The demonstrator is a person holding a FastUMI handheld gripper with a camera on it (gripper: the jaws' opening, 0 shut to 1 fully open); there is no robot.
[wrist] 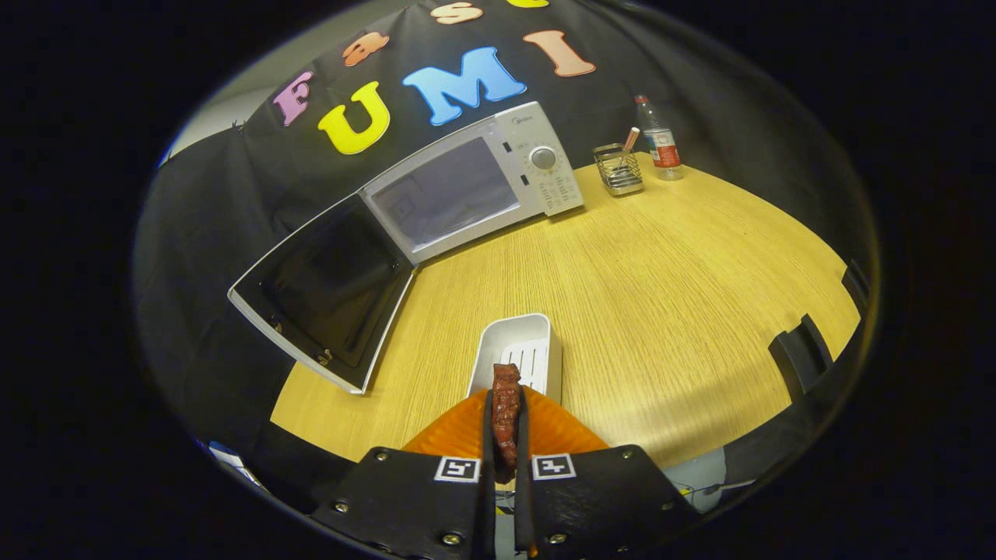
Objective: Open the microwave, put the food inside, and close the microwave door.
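Food (pixel 505 412), a dark reddish strip that looks like a piece of meat, sits pinched between the two fingers of the gripper (pixel 505 424), both pressing on its sides, with its far end poking out ahead of the fingertips. It hangs above an orange plate (pixel 459 432) and just short of a white tray (pixel 517 354) that lies on the wooden table (pixel 661 295). Beyond and to the left stands the microwave (pixel 475 183), its door (pixel 327 292) swung wide open toward the gripper's side, the pale cavity (pixel 443 198) exposed and apparently bare.

So the step in hand looks like the carry into the oven. Doing it well means keeping the squeeze steady, since the strip is narrow and could slip or swing. The approach should come in front of the cavity, to the right of the open door, so neither fingers nor food clip the door's edge. Lift enough to clear the tray's rim, then enter low and level, and release only once the food rests on the cavity floor. Past the microwave a wire holder (pixel 618 169) and a bottle (pixel 659 140) stand well clear of that path.
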